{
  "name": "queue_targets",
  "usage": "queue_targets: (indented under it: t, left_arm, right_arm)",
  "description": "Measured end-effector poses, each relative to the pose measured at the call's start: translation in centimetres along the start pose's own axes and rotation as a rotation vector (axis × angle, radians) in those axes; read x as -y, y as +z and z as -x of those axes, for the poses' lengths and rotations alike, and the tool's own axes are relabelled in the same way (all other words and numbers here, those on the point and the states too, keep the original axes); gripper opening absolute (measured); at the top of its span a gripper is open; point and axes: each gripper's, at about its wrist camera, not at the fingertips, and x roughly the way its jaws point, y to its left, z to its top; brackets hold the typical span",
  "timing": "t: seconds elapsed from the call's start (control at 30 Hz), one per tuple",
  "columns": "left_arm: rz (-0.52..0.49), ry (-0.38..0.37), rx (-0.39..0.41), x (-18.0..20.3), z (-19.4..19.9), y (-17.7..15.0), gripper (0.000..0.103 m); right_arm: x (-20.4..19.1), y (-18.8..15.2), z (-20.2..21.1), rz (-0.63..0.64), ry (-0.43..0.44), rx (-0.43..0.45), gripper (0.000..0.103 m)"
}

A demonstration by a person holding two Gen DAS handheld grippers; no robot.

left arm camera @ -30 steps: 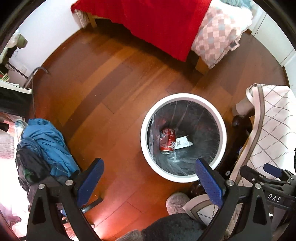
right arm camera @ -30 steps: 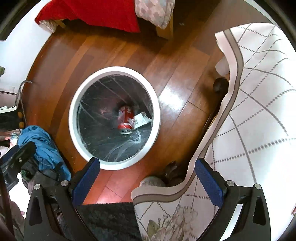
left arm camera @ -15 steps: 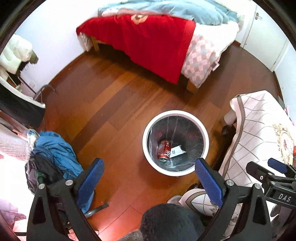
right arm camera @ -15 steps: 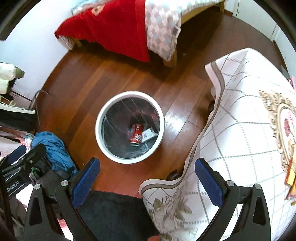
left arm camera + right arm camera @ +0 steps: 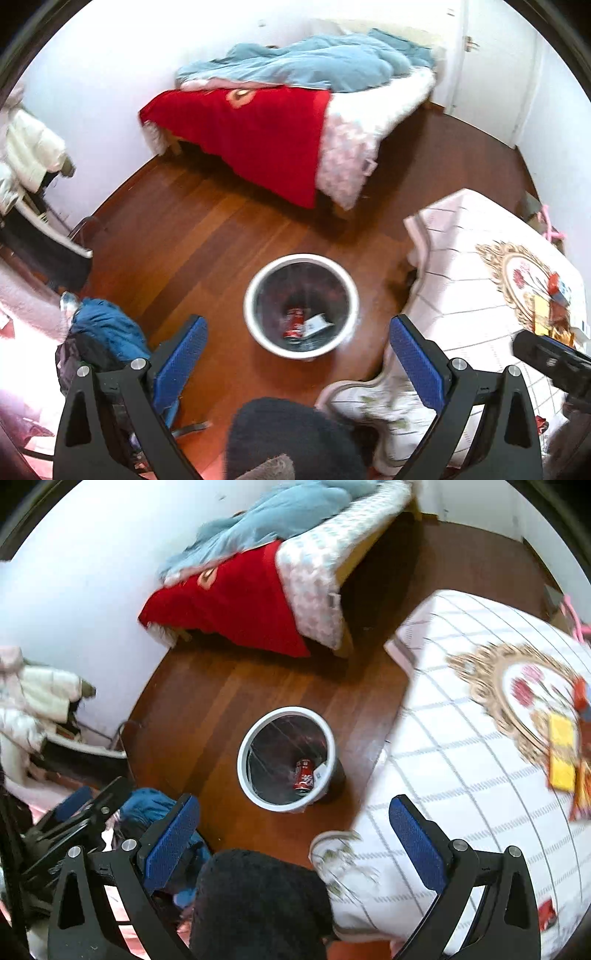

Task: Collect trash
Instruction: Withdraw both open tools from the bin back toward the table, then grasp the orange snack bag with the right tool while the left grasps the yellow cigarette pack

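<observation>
Reddish wooden floor [image 5: 207, 240] fills the middle of the bedroom, and standing on it is the round white-rimmed trash bin [image 5: 258, 332], lined with a dark bag. Down at the bottom lies one red soda can [image 5: 304, 775] on its side, and touching it, one white scrap of paper [image 5: 316, 322]. Two pieces of trash in there, no more that I can make out.

Both tools are up high, looking down. Left gripper [image 5: 295, 350]: jaws spread wide, nothing between the blue pads, the bin framed right in the gap. Right gripper [image 5: 293, 830]: same story, jaws wide apart and empty, bin just ahead of the left pad, and the other tool peeks in at its lower left.

On the table with the white checked cloth [image 5: 461, 760], over at the far right edge, sit a yellow packet [image 5: 561, 753] and some red items, too blurred to count.

Room to move: bare boards open up between the bin and the bed with its red blanket [image 5: 258, 133]. On the near right, the cloth hangs close beside the bin. To the left, a heap of blue clothing [image 5: 107, 332] sits near the bin. A dark fuzzy shape blocks the bottom centre of both views.
</observation>
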Motion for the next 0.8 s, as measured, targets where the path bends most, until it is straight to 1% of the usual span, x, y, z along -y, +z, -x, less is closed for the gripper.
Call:
queue_targets:
  t: [0.03, 0.1, 0.13, 0.17, 0.2, 0.27, 0.37, 0.4, 0.47, 0.53, 0.57, 0.63, 0.67, 0.73, 0.8]
  left_arm:
    - [-0.016, -0.013, -0.009, 1.3, -0.4, -0.1, 0.100]
    - [-0.073, -0.056, -0.055, 5.4, -2.2, -0.7, 0.100]
    - [-0.097, -0.071, -0.071, 7.2, -2.9, -1.0, 0.101]
    - [-0.129, -0.090, -0.094, 9.4, -3.9, -1.4, 0.103]
    - [-0.164, -0.107, -0.115, 11.8, -4.9, -1.8, 0.103]
    - [-0.217, -0.122, -0.144, 16.0, -6.7, -2.5, 0.103]
    - [-0.283, -0.134, -0.195, 22.0, -9.0, -3.6, 0.103]
    - [-0.302, -0.137, -0.214, 23.9, -9.7, -4.0, 0.103]
    - [-0.328, -0.141, -0.247, 26.5, -10.8, -4.4, 0.103]
    - [-0.355, -0.139, -0.265, 28.7, -11.4, -4.7, 0.103]
    - [-0.371, -0.138, -0.271, 29.8, -11.7, -4.7, 0.103]
    - [-0.391, -0.131, -0.275, 31.0, -12.0, -4.5, 0.103]
    - [-0.398, -0.130, -0.278, 31.6, -12.1, -4.3, 0.103]
    - [-0.408, -0.129, -0.284, 32.6, -12.4, -4.0, 0.103]
    - [-0.417, -0.124, -0.288, 33.5, -12.8, -3.6, 0.103]
  right_arm:
    - [1.3, -0.3, 0.8, -0.023, -0.004, 0.005, 0.103]
    - [4.8, -1.0, 2.7, -0.081, -0.031, 0.013, 0.103]
    - [6.9, -1.4, 3.6, -0.113, -0.053, 0.016, 0.103]
    - [9.2, -1.9, 4.5, -0.150, -0.083, 0.024, 0.103]
    - [11.0, -2.3, 4.9, -0.179, -0.112, 0.026, 0.103]
    - [15.7, -3.1, 6.2, -0.259, -0.180, 0.027, 0.103]
    - [24.6, -4.1, 7.7, -0.404, -0.288, 0.018, 0.103]
    - [27.0, -4.3, 8.0, -0.440, -0.305, 0.021, 0.103]
    - [32.0, -4.5, 8.3, -0.522, -0.332, 0.029, 0.103]
    - [35.3, -4.1, 8.0, -0.562, -0.343, 0.026, 0.103]
    - [36.8, -3.9, 7.6, -0.574, -0.342, 0.022, 0.103]
    - [38.3, -3.3, 6.5, -0.568, -0.356, 0.008, 0.102]
    - [39.0, -2.8, 5.7, -0.557, -0.362, -0.005, 0.100]
    - [39.8, -2.0, 4.5, -0.533, -0.370, -0.029, 0.097]
    - [40.2, -1.7, 3.5, -0.514, -0.356, -0.042, 0.095]
